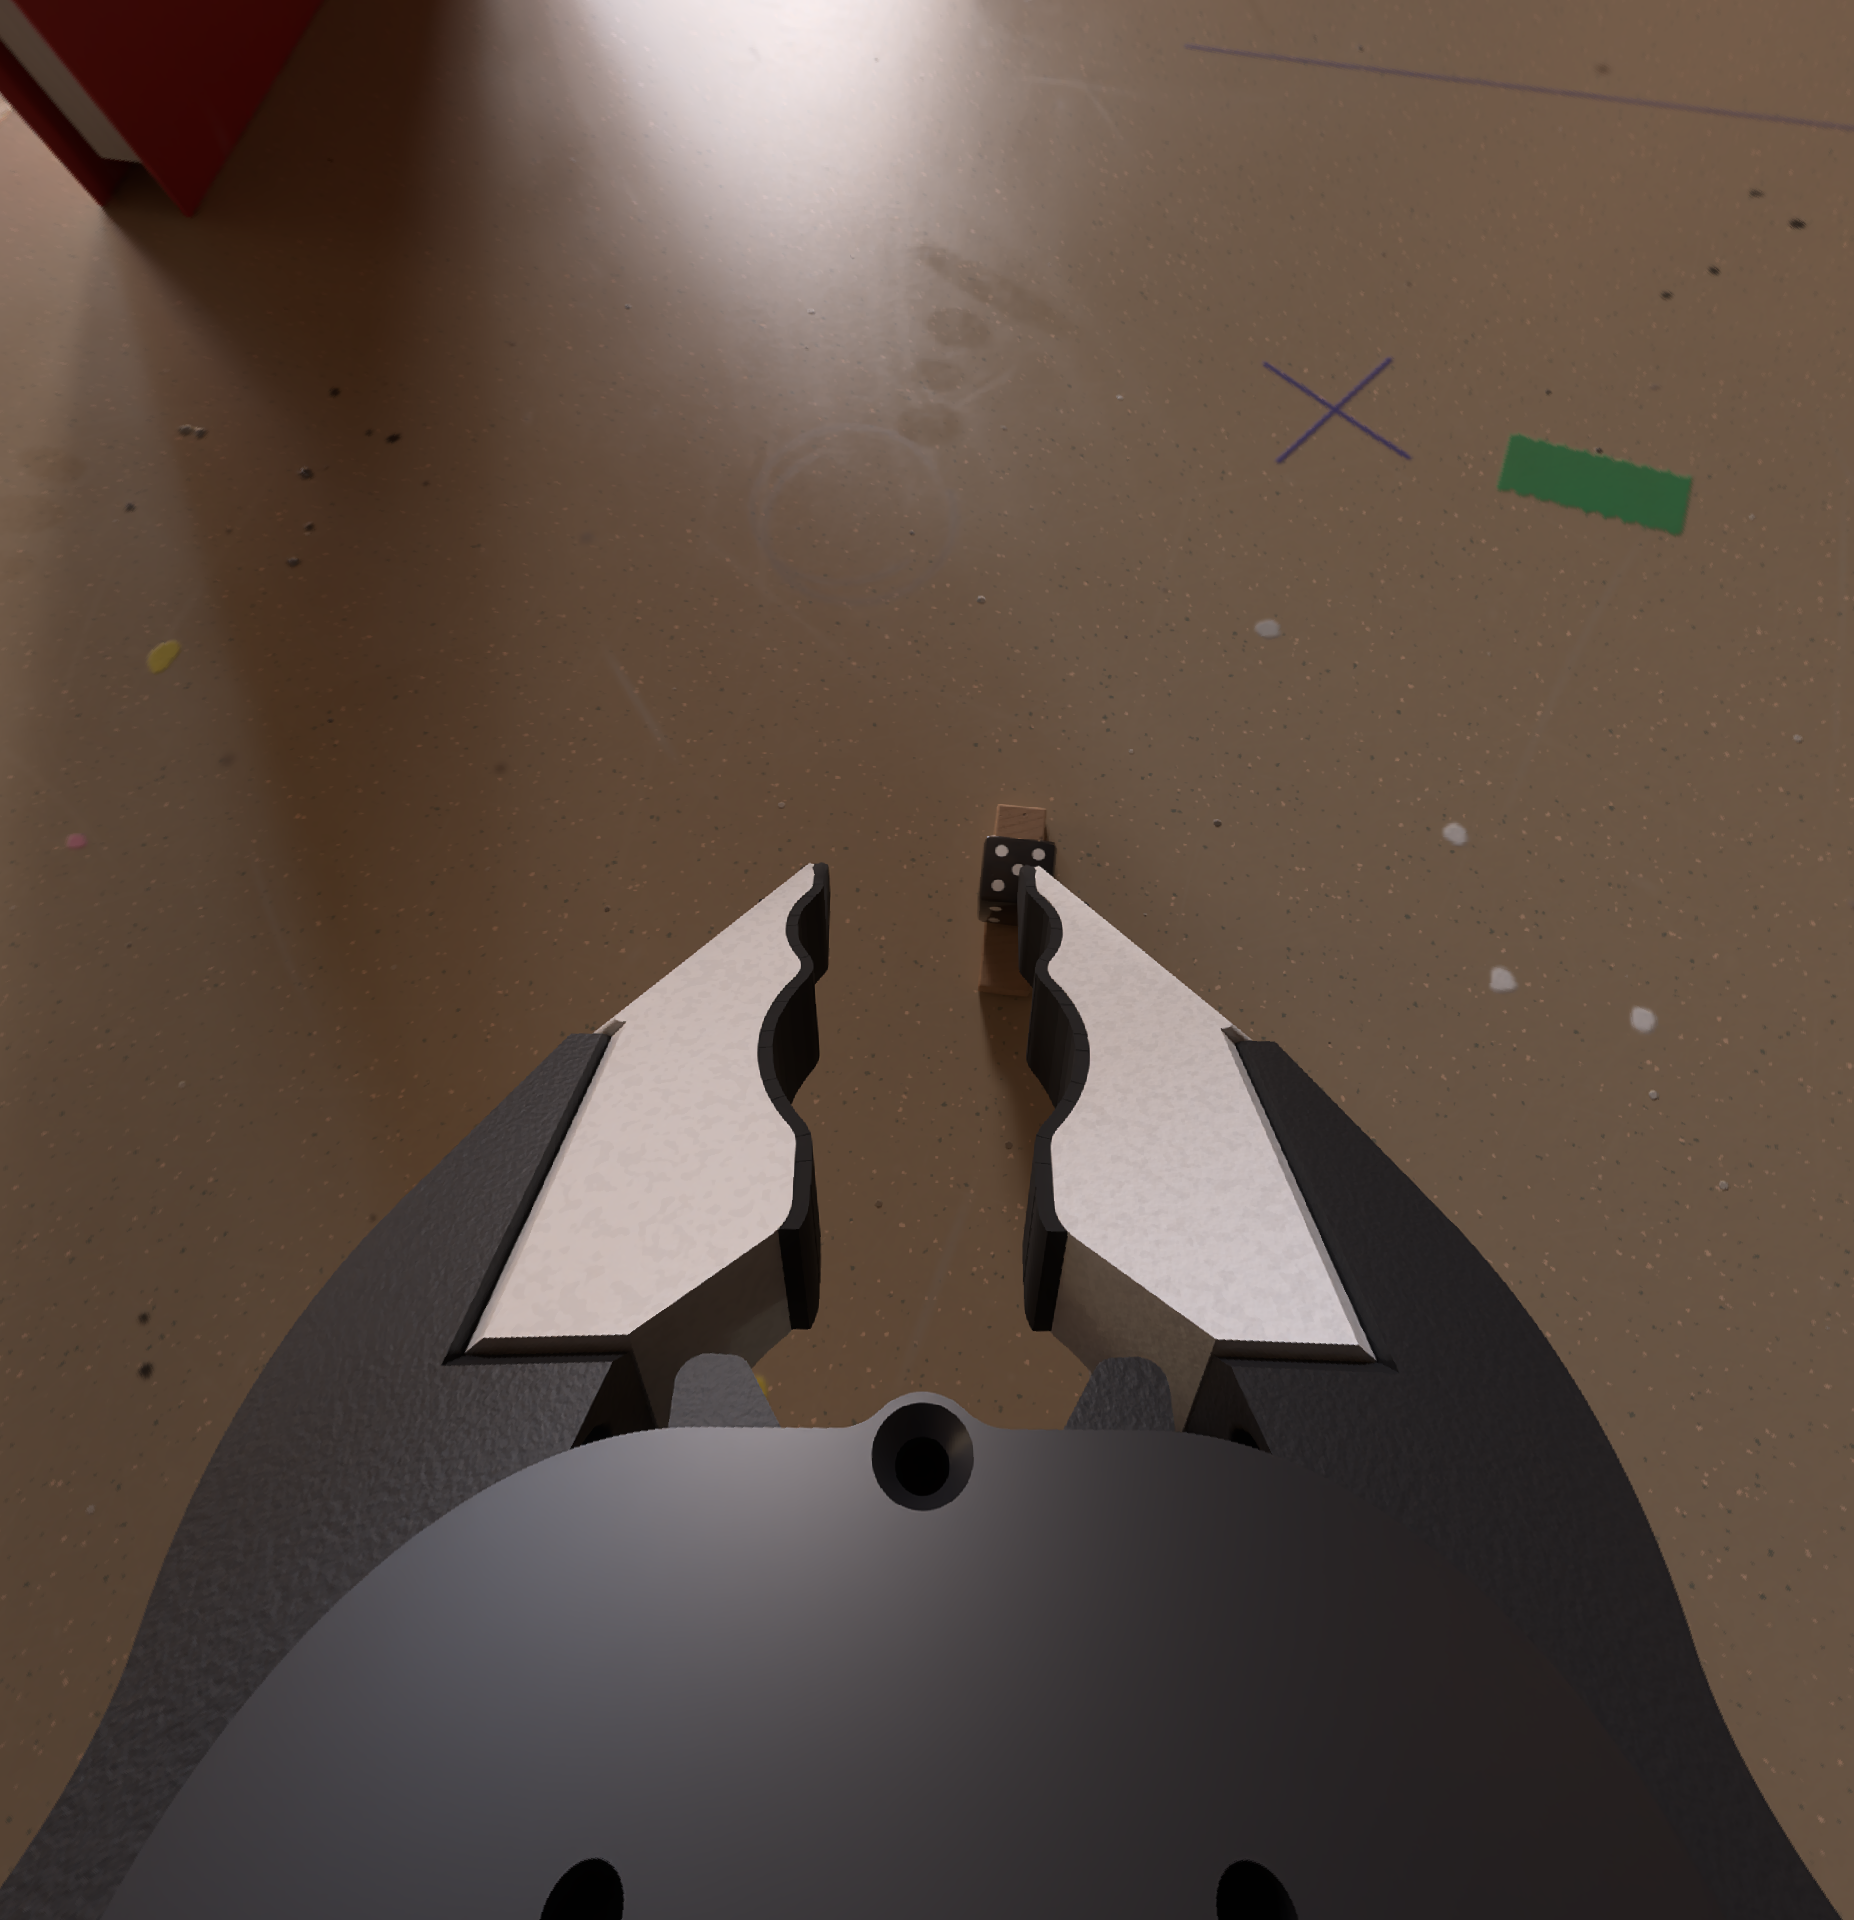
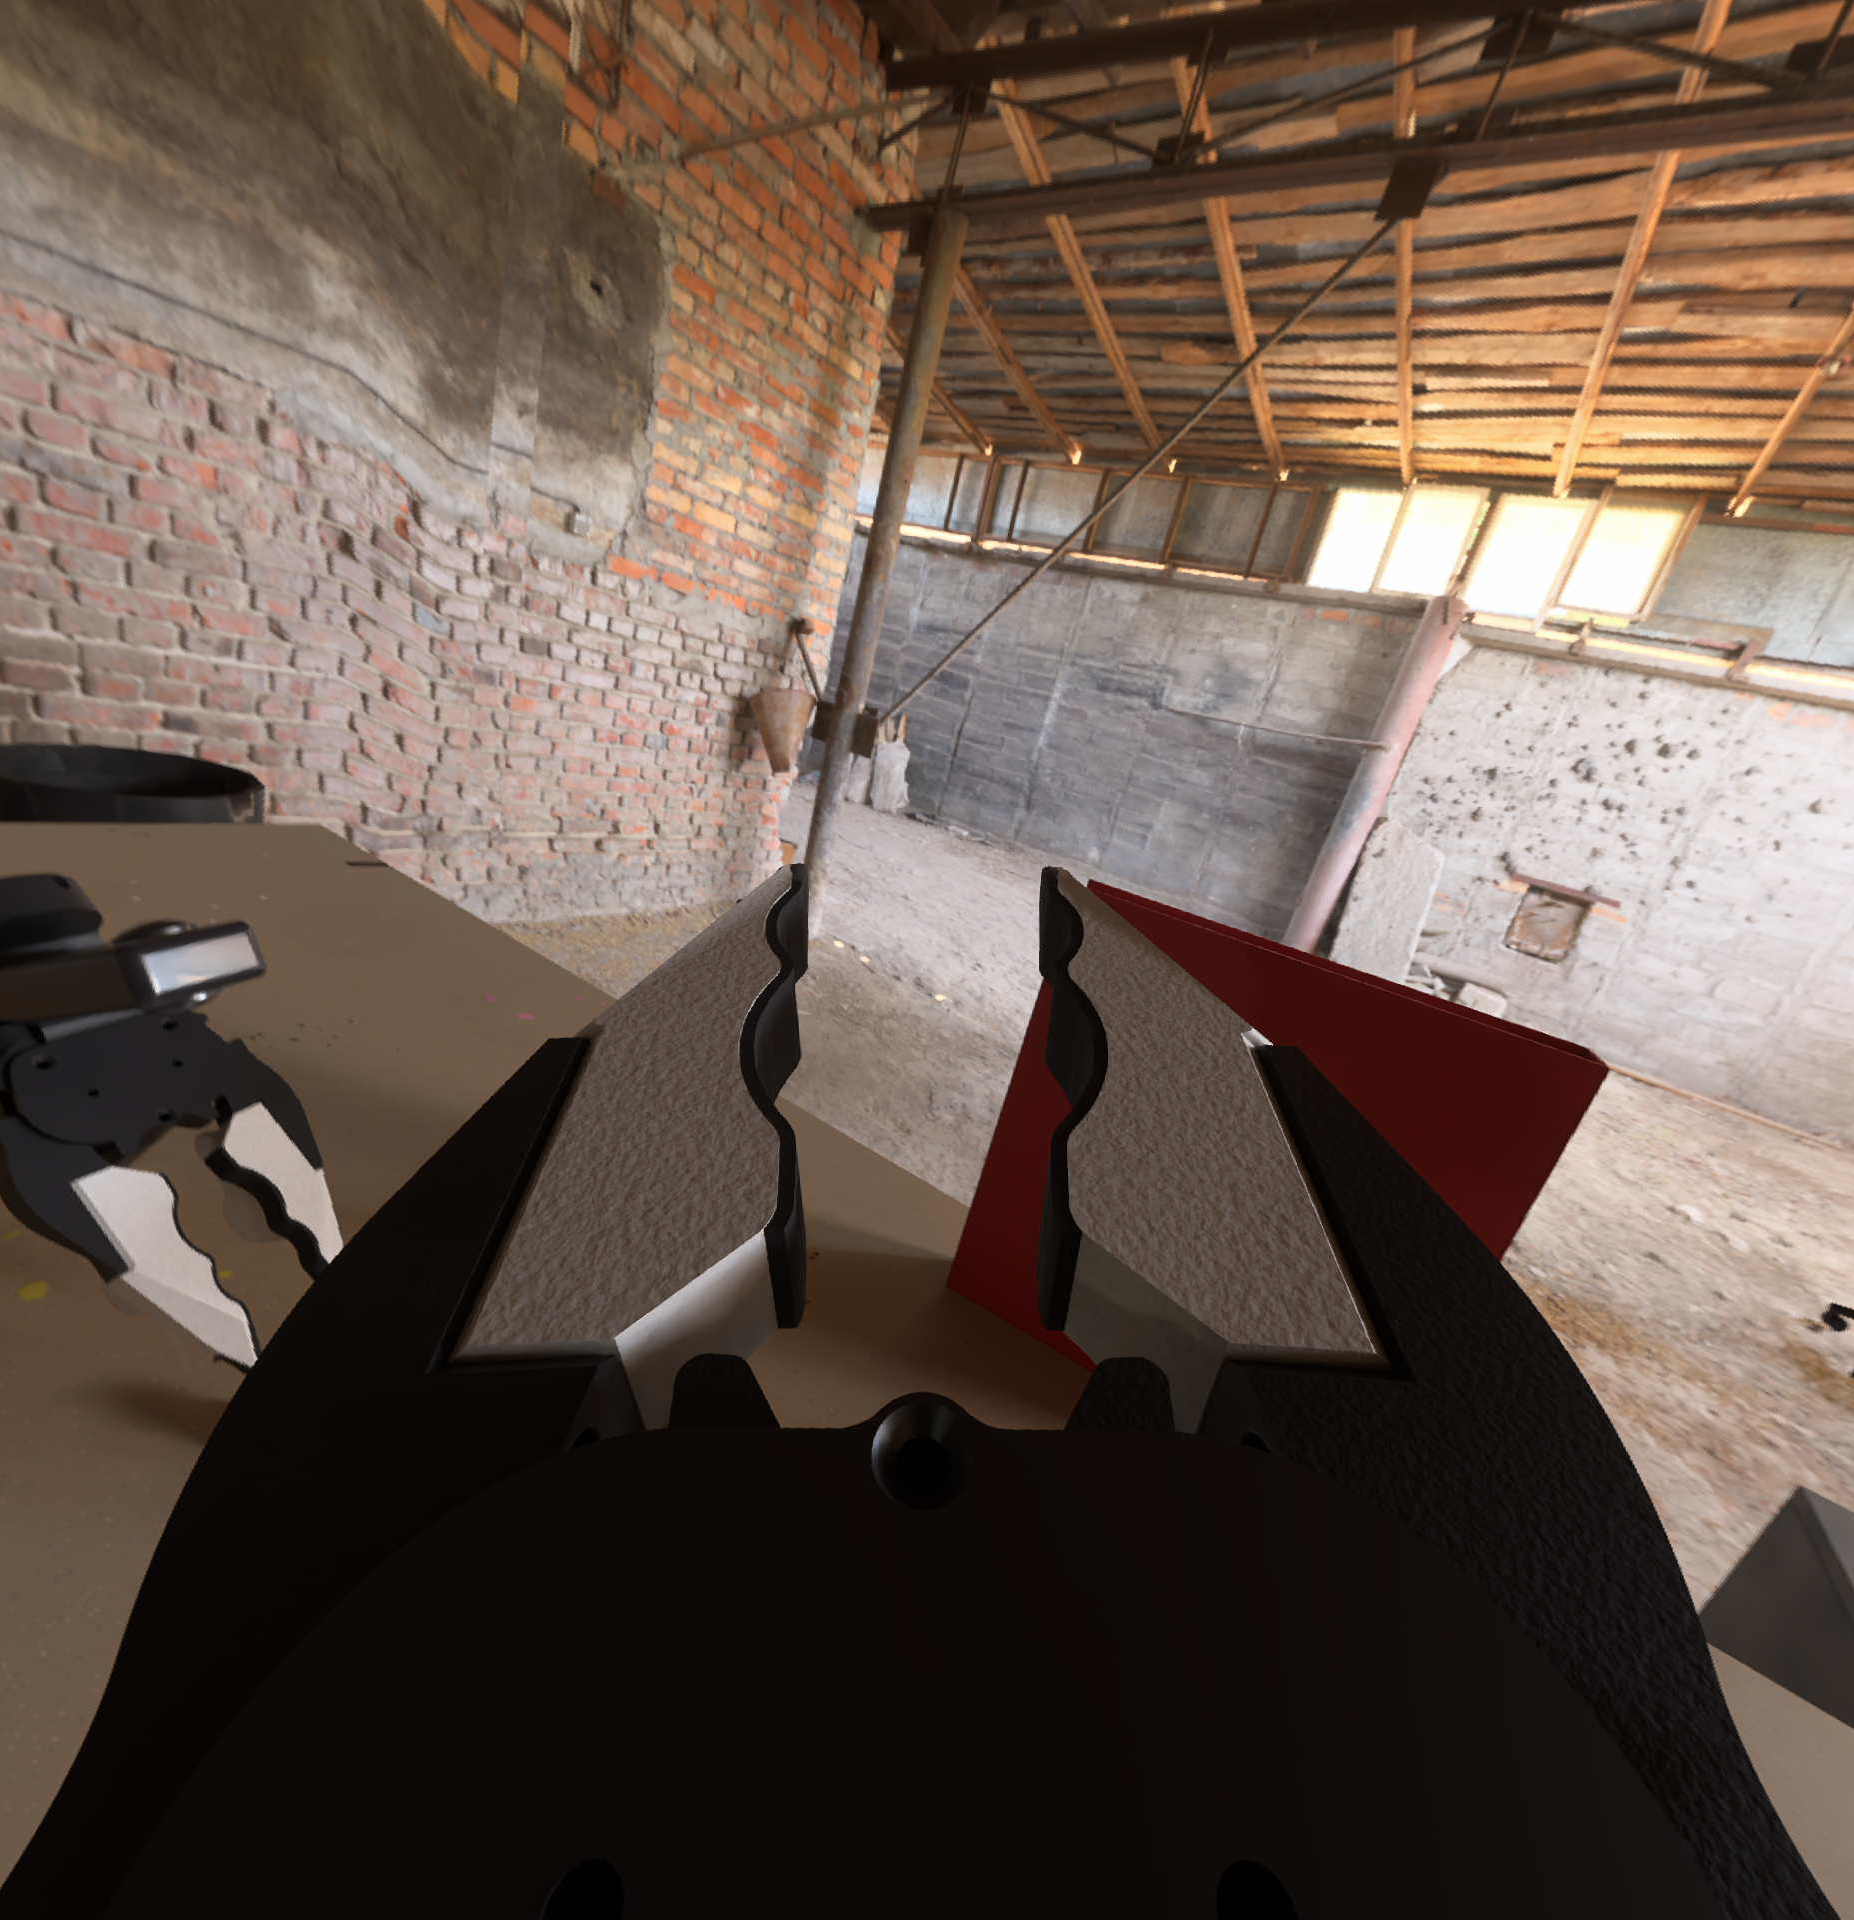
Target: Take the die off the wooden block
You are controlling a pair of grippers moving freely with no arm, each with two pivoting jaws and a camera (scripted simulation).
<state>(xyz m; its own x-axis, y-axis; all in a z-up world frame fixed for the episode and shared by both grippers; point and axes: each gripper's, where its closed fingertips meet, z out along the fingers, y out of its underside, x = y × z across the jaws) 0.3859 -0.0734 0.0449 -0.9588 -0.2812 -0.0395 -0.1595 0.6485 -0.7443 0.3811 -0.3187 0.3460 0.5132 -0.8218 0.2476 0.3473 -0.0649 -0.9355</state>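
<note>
In the left wrist view, the left gripper (image 1: 923, 883) fills the lower frame, jaws apart and holding nothing. Just past its right fingertip (image 1: 1037, 904), at centre frame, the black die (image 1: 1009, 871) sits on top of a small upright wooden block (image 1: 1004, 961); the finger hides part of both. The die lies off to the right of the gap between the fingers, not in line with it. To do the approach well, the gripper would likely need to shift right so the die is centred in the gap, then come down only to die height, so the pads close on the die and not the block, which looks narrow and easy to tip. Farther off on the brown table (image 1: 590, 623) are a pen cross (image 1: 1336, 410) and a green patch (image 1: 1595, 485) at upper right, and a red box (image 1: 175, 94) at upper left.

In the right wrist view, the right gripper (image 2: 921, 894) is also parted and empty, pointing out past the table edge toward the red box (image 2: 1422, 1060) and a brick wall (image 2: 383, 520).
</note>
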